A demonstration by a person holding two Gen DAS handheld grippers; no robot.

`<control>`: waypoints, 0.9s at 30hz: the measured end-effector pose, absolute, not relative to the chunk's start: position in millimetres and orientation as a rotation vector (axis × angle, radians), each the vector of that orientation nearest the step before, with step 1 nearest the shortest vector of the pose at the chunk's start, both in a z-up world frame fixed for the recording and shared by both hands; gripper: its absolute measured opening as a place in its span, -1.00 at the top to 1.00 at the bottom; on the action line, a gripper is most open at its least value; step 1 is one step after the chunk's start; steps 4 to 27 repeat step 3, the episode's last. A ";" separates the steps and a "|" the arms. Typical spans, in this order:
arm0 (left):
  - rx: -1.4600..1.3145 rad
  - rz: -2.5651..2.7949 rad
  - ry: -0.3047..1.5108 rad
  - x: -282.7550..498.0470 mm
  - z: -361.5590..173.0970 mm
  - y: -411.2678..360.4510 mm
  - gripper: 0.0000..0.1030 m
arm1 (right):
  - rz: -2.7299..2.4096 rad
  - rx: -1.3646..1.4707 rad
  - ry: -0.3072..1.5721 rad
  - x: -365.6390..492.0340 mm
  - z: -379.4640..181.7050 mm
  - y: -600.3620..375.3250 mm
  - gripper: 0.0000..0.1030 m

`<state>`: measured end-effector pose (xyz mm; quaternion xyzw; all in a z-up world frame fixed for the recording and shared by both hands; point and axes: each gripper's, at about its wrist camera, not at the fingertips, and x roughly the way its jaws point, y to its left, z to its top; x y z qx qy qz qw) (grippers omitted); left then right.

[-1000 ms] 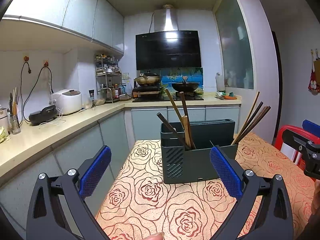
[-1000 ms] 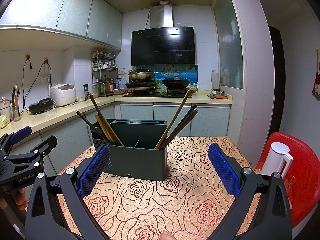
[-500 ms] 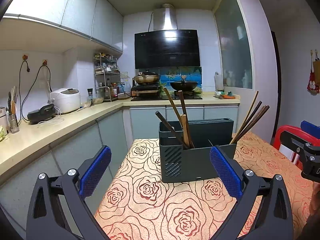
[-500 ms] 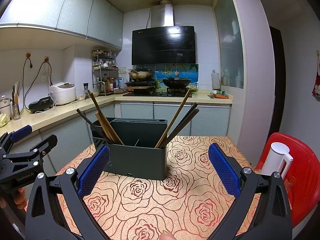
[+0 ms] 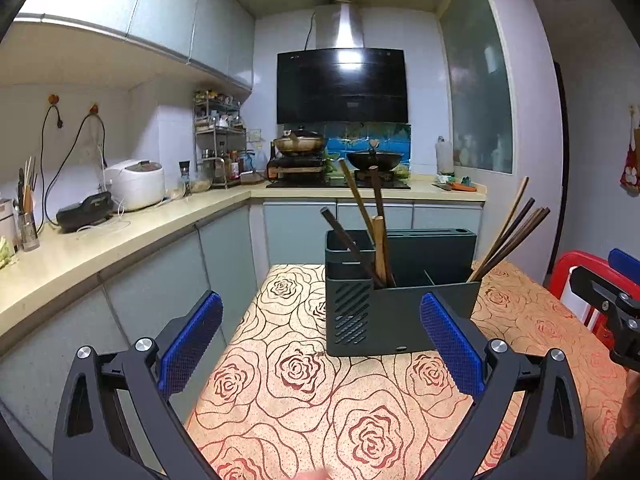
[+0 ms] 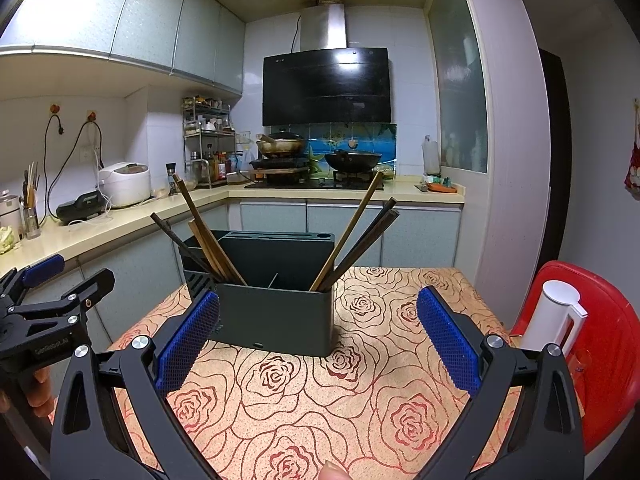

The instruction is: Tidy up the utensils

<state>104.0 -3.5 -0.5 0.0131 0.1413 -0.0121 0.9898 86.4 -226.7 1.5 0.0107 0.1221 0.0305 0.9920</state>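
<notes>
A dark green utensil holder (image 5: pixel 384 312) (image 6: pixel 276 320) stands on the rose-patterned table (image 5: pixel 304 408) (image 6: pixel 360 392). Wooden chopsticks lean out of its left compartment (image 5: pixel 362 216) (image 6: pixel 200 224) and its right compartment (image 5: pixel 508 236) (image 6: pixel 356 232). My left gripper (image 5: pixel 320 344) is open, hovering short of the holder with nothing between its blue pads. My right gripper (image 6: pixel 318 342) is open too, in front of the holder and empty. Each gripper shows at the edge of the other's view: the right one (image 5: pixel 612 304), the left one (image 6: pixel 44 304).
A red chair (image 6: pixel 600 340) carrying a white kettle (image 6: pixel 552 316) stands right of the table. A counter (image 5: pixel 120 232) with a rice cooker (image 5: pixel 136 184) runs along the left wall. Two pans sit on the stove (image 6: pixel 316 176) at the back.
The left wrist view has drifted slightly, so the holder sits a little higher and further left in it. Both grippers stay open and empty.
</notes>
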 end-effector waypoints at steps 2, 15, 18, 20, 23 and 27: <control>0.025 -0.023 0.286 104.8 -0.6 -2.6 -0.86 | 0.062 0.021 0.247 86.7 1.4 -226.6 -0.87; 0.026 -0.021 0.284 104.2 -0.7 -2.4 -0.86 | 0.063 0.021 0.248 87.2 1.4 -226.6 -0.87; 0.026 -0.021 0.284 104.2 -0.7 -2.4 -0.86 | 0.063 0.021 0.248 87.2 1.4 -226.6 -0.87; 0.026 -0.021 0.284 104.2 -0.7 -2.4 -0.86 | 0.063 0.021 0.248 87.2 1.4 -226.6 -0.87; 0.026 -0.021 0.284 104.2 -0.7 -2.4 -0.86 | 0.063 0.021 0.248 87.2 1.4 -226.6 -0.87; 0.026 -0.021 0.284 104.2 -0.7 -2.4 -0.86 | 0.063 0.021 0.248 87.2 1.4 -226.6 -0.87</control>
